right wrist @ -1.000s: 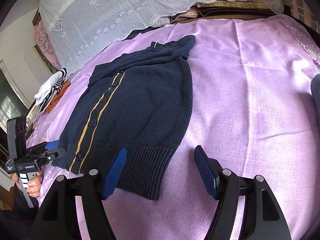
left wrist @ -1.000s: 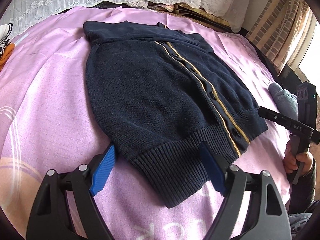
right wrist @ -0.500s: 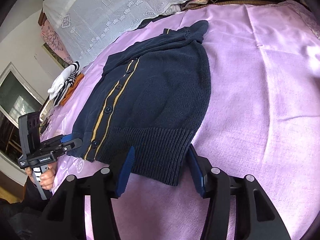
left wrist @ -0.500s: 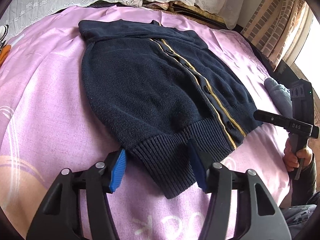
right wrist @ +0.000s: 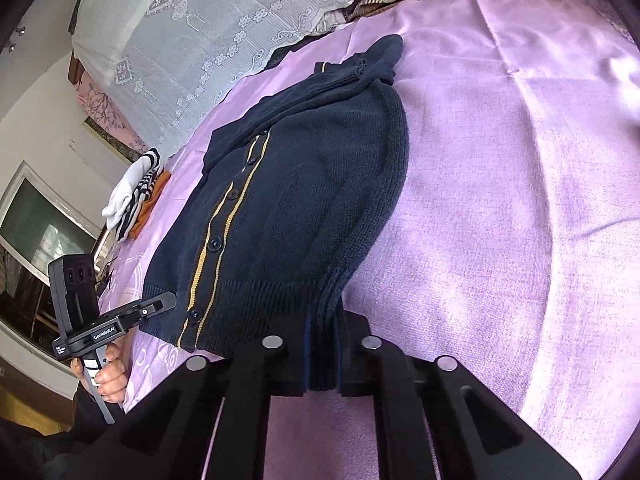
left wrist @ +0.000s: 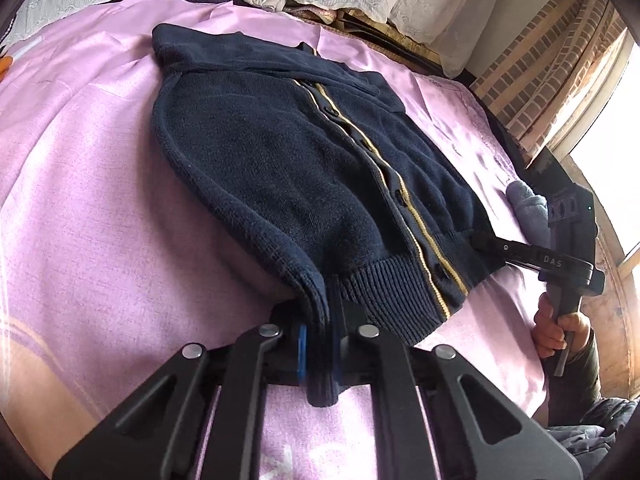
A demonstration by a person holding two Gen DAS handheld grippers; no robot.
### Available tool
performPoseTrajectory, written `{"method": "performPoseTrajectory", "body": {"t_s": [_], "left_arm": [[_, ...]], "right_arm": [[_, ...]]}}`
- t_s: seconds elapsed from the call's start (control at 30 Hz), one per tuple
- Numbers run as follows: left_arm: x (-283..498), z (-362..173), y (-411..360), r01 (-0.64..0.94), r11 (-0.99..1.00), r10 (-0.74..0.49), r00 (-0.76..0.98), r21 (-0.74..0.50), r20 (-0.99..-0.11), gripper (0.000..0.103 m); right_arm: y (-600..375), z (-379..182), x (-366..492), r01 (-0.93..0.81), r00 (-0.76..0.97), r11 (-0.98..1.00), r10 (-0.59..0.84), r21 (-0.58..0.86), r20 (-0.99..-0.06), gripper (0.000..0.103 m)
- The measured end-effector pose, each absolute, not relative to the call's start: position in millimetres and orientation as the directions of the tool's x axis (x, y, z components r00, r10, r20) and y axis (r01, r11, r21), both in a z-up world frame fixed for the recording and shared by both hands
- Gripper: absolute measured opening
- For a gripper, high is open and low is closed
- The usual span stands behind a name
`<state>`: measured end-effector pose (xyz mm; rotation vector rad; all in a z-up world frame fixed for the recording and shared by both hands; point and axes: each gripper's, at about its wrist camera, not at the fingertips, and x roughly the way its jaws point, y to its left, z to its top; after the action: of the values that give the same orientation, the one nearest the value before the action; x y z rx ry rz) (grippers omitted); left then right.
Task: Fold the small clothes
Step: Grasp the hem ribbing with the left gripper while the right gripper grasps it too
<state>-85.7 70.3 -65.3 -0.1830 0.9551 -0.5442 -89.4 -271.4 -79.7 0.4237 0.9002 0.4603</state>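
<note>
Both grippers are black plastic with silver screws and blue pads – dark sleeve on the right arm.

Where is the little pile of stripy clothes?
In the right wrist view the stripy pile lies at the left edge of the pink bedspread, beyond the navy cardigan, near the lace cover.

You get bright daylight from the blown-out window at right; pink bedspread glares, edges bow and darken, focus stays sharp.
</note>
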Motion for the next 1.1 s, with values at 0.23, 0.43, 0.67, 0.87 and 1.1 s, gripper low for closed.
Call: {"method": "performPoseTrajectory", "body": {"t_s": [0.23,0.43,0.67,0.87,1.1], "left_arm": [[-88,-46,71,0.364,0.862,-0.498,0.488,-0.352,-0.716,0.007],[-85,-34,75,0.38,0.85,-0.521,0.504,-0.365,-0.688,0.007],[-83,-64,75,0.35,0.853,-0.514,0.435,-0.387,-0.74,0.007],[-80,-70,75,0.337,0.855,-0.509,0.408,-0.393,-0.758,0.011],[-86,-58,68,0.362,0.868,-0.482,0.455,-0.339,-0.749,0.006]], "right_arm": [[-281,-67,-88,-0.206,0.548,0.767,0.605,0.608,-0.578,0.007],[-280,-58,-84,-0.23,0.547,0.751,0.626,0.619,-0.556,0.007],[-280,-82,-83,-0.186,0.494,0.764,0.616,0.617,-0.614,0.008],[-273,-88,-83,-0.197,0.47,0.784,0.602,0.588,-0.645,0.017],[-281,-78,-89,-0.203,0.513,0.758,0.621,0.619,-0.592,0.007]]}}
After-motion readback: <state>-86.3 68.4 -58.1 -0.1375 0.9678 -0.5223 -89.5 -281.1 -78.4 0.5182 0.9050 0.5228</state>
